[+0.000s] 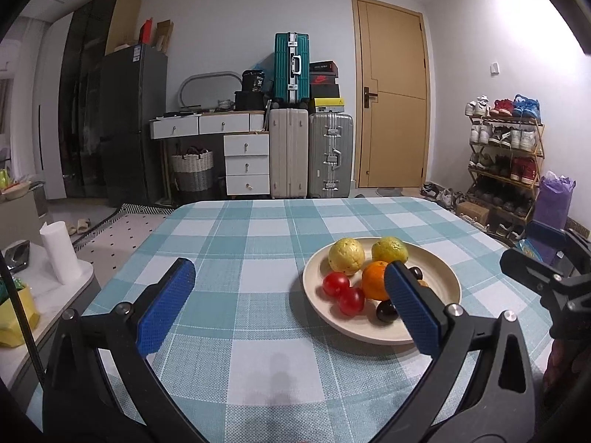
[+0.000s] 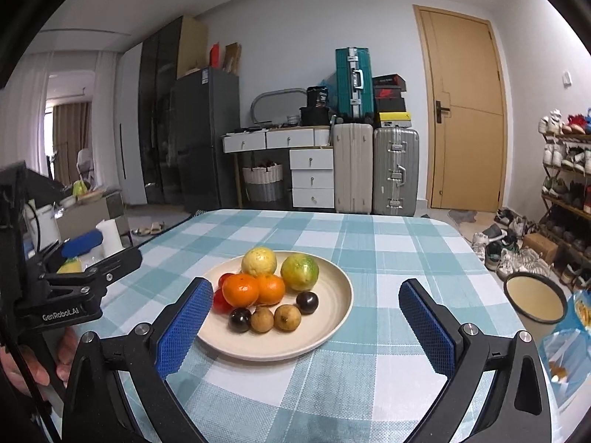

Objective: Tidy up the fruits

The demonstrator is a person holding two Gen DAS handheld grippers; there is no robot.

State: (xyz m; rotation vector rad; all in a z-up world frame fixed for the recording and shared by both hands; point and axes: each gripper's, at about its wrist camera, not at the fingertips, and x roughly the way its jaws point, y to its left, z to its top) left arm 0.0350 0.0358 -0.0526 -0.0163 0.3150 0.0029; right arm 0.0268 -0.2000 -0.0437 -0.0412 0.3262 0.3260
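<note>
A cream plate (image 2: 332,317) on the checked tablecloth holds a yellow citrus (image 2: 259,261), a green-yellow citrus (image 2: 300,271), two oranges (image 2: 241,289), red tomatoes (image 1: 336,285), two dark plums (image 2: 307,302) and two brown longans (image 2: 287,317). The plate also shows in the left wrist view (image 1: 436,269). My right gripper (image 2: 306,317) is open and empty, just in front of the plate. My left gripper (image 1: 291,295) is open and empty, left of the plate, its right finger (image 1: 413,306) overlapping the plate's view.
A cream cup (image 2: 535,302) and a blue snack bag (image 2: 565,354) sit at the table's right edge. A white paper roll (image 1: 59,251) stands on a side table left. Suitcases (image 1: 306,151), drawers, a door and a shoe rack (image 1: 506,162) stand beyond the table.
</note>
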